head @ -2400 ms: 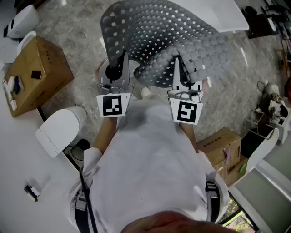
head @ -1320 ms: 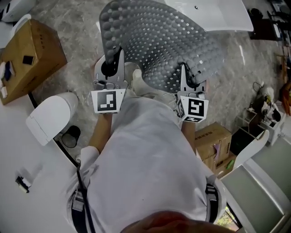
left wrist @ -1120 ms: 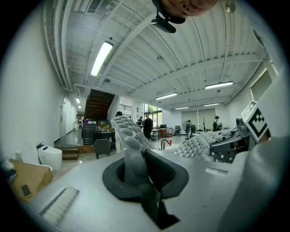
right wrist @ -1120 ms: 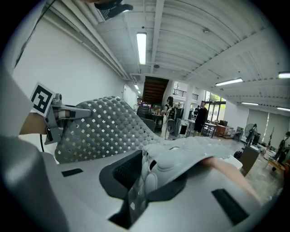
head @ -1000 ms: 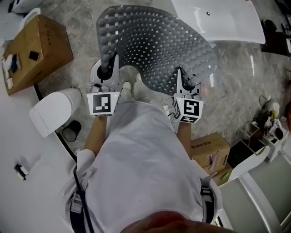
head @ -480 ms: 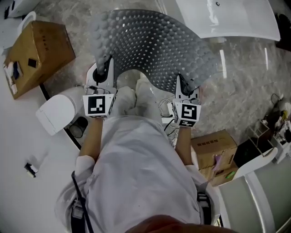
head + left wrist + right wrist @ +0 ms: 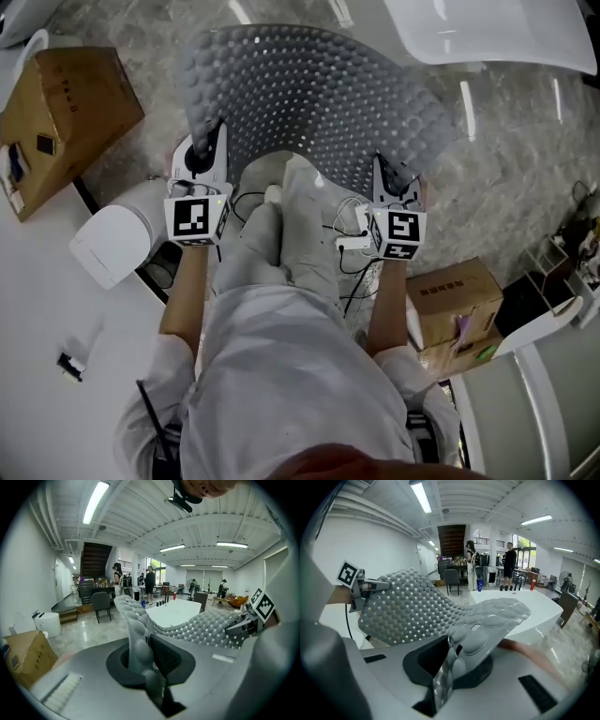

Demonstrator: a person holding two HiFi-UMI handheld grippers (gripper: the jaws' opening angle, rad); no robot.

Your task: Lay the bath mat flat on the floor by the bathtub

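Left gripper [image 7: 141, 643]: jaws clamped on the bath mat [image 7: 319, 94] at its near-left corner, edge pinched upright between the pads. Right gripper [image 7: 451, 660]: clamped on the near-right corner. The grey studded mat spans between both, arching away past the fingertips toward the white bathtub [image 7: 487, 33]. Can't tell if its far edge touches the marble floor [image 7: 506, 159].

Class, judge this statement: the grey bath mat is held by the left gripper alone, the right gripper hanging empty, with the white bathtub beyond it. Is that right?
No. The right gripper is not empty: the right gripper view shows its jaws shut on the bath mat, so it and the left gripper both hold it. The bathtub lies beyond.
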